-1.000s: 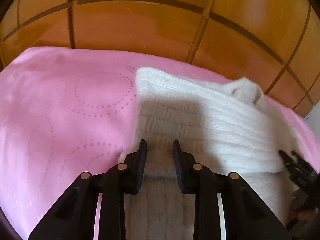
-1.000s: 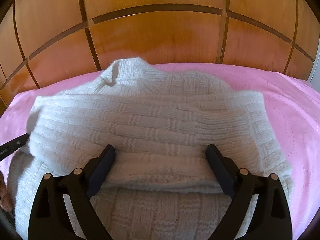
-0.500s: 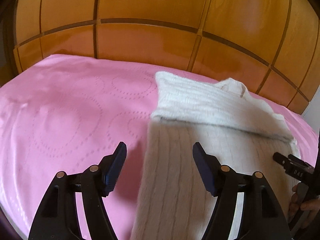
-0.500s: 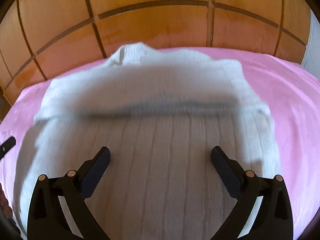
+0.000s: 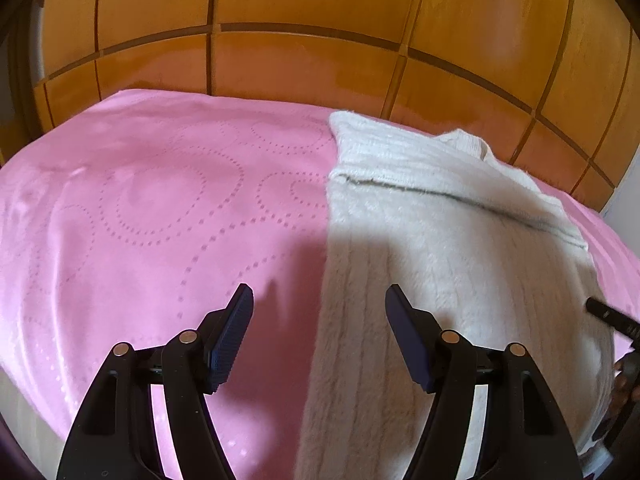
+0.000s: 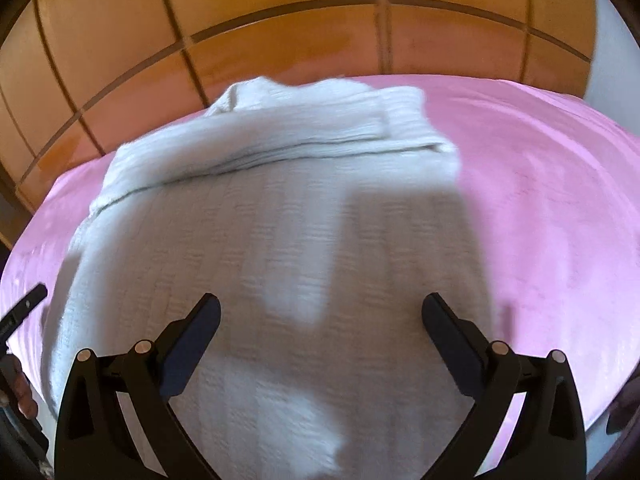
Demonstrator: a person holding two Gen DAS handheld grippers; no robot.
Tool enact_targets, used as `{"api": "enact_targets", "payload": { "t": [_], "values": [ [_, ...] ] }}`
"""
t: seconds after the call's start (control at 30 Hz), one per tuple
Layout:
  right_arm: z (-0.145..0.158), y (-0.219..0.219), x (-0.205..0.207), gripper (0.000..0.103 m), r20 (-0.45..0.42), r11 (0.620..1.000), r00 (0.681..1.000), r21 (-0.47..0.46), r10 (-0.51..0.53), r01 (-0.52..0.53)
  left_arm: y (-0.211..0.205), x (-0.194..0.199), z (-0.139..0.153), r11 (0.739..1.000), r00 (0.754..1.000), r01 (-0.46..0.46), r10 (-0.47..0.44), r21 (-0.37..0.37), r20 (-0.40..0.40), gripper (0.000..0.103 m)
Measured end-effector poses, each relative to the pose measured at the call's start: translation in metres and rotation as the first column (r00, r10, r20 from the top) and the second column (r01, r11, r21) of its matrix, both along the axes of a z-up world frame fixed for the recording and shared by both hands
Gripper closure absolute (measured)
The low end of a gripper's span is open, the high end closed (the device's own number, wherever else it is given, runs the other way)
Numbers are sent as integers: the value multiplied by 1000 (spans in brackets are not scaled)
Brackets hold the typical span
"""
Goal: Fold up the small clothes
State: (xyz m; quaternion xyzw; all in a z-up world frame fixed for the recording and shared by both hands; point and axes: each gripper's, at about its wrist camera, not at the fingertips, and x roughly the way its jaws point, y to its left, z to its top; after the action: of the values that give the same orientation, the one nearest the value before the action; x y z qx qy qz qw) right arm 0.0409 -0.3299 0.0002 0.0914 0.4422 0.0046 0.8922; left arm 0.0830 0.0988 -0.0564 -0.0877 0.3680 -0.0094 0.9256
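Sweater lies on pink bedspread; left hand-held gripper and right hand-held gripper both gape empty.

Pink dotted-pattern bedspread, white knitted sweater flat on it, partly folded.

One white knitted sweater, at the centre right of the left wrist view. One pink bedcover under it, filling the left and middle of the frame. One wooden panelled headboard across the top. Two grippers: the left gripper at the bottom centre, the right gripper at the bottom centre of its own view, each with two fingers.
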Motion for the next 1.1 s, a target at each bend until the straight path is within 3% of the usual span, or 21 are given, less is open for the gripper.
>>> {"api": "enact_targets", "payload": {
  "t": [0.23, 0.3, 0.4, 0.47, 0.6, 0.67, 0.73, 0.8, 0.97, 1.03, 1.1],
  "values": [
    [-7, -44, -22, 2, -43, 992, 995, 81, -89, 92, 9, -17, -14, 1000, 998, 23, -23, -13, -55, 36],
    [-14, -52, -34, 2, -75, 981, 994, 171, -80, 92, 12, -23, -19, 998, 995, 50, -53, -31, -85, 36],
    [-15, -51, -50, 5, -80, 975, 997, 217, -19, 36, 14, -44, -28, 988, 982, 137, -145, -70, -122, 38],
    [-16, -48, -63, 12, -92, 966, 995, 257, 30, -5, 15, -56, -29, 978, 971, 193, -202, -86, -124, 44],
    [-17, -46, -85, 50, -119, 950, 989, 310, 85, -44, 21, -77, -32, 953, 948, 256, -280, -165, -148, 62],
    [-18, -46, -92, 65, -131, 944, 986, 324, 103, -56, 23, -83, -34, 937, 937, 272, -310, -217, -161, 87],
    [-19, -46, -95, 88, -146, 941, 982, 331, 121, -67, 23, -87, -34, 929, 930, 290, -330, -229, -162, 98],
    [-12, -44, -96, 90, -143, 943, 981, 322, 134, -82, 25, -87, -29, 917, 926, 302, -347, -261, -147, 98],
    [27, -45, -81, 91, -11, 898, 989, 420, 149, -130, 45, -76, 8, 820, 922, 340, -387, -461, -9, 98],
    [37, -48, -67, 91, 29, 882, 991, 453, 131, -130, 46, -63, 19, 801, 924, 347, -381, -488, 30, 98],
    [41, -51, -53, 91, 50, 882, 993, 457, 104, -115, 46, -41, 27, 804, 936, 324, -350, -499, 43, 98]
  ]
}}
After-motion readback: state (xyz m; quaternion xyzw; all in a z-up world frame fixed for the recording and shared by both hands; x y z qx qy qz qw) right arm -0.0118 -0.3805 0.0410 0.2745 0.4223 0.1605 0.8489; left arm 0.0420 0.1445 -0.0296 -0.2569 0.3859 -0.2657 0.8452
